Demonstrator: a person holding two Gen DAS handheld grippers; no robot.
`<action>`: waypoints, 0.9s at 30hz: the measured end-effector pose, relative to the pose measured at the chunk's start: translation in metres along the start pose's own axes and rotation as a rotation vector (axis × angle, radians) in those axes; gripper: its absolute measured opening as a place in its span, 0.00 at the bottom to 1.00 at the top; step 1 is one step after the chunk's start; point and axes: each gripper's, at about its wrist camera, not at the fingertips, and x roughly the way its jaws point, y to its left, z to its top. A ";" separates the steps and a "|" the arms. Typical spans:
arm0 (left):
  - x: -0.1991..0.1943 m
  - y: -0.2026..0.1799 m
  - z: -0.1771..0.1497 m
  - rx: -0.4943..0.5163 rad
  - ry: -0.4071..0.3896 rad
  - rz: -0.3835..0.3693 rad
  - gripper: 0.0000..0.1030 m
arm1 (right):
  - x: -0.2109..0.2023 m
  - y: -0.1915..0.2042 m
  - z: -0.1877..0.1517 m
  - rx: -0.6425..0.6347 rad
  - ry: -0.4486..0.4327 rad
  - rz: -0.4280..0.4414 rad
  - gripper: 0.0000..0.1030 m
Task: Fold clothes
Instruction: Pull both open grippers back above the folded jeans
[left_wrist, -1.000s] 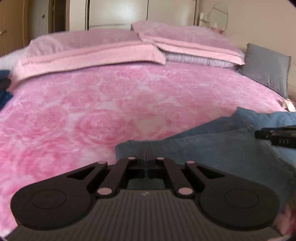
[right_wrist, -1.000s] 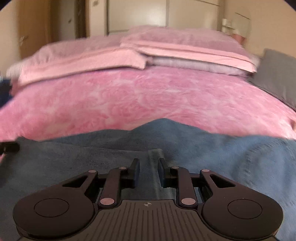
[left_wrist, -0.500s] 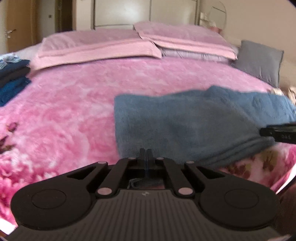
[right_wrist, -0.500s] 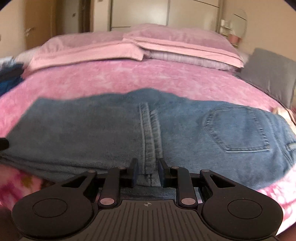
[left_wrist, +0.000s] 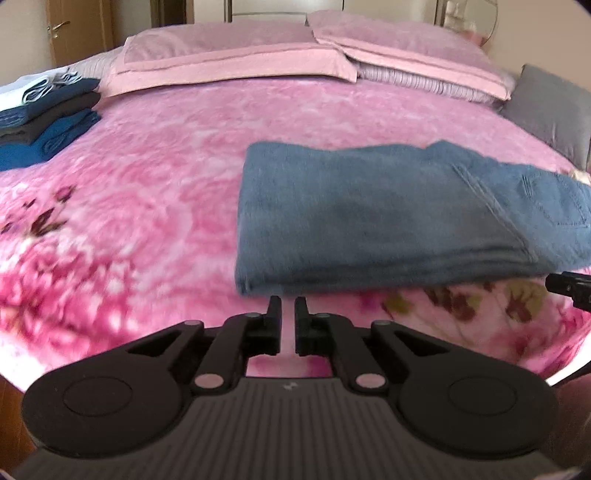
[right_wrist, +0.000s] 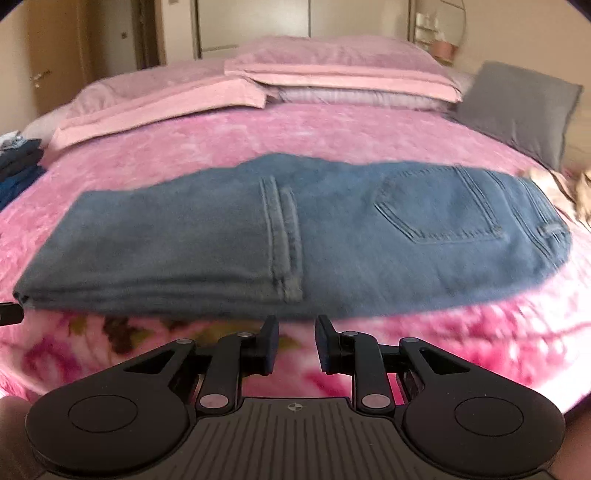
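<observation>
The folded jeans (right_wrist: 280, 236) lay flat on the pink floral blanket (left_wrist: 147, 177), near the front edge of the bed, back pocket (right_wrist: 439, 210) facing up toward the right end and the folded edge toward you. Your left gripper (left_wrist: 287, 306) hung just short of the jeans' near left corner, touching nothing, its jaws parted by only a narrow gap with blanket showing between them. Your right gripper (right_wrist: 293, 325) sat just in front of the near edge, below the leg seam, jaws a little wider apart and empty too. Beyond the jeans, two pink pillows (left_wrist: 236, 55) lay across the head of the bed and a grey cushion (right_wrist: 517, 107) at the right. A stack of folded dark clothes (left_wrist: 40, 118) rested at the far left of the blanket, well apart from the jeans
</observation>
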 end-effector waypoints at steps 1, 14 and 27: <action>-0.004 -0.004 -0.003 0.002 0.008 0.005 0.07 | -0.003 -0.002 -0.003 0.014 0.011 0.001 0.29; -0.056 -0.040 -0.013 0.080 -0.039 0.048 0.24 | -0.048 -0.014 -0.025 0.089 0.005 0.003 0.58; -0.078 -0.053 -0.014 0.093 -0.102 -0.031 0.26 | -0.069 -0.034 -0.031 0.162 -0.023 0.041 0.59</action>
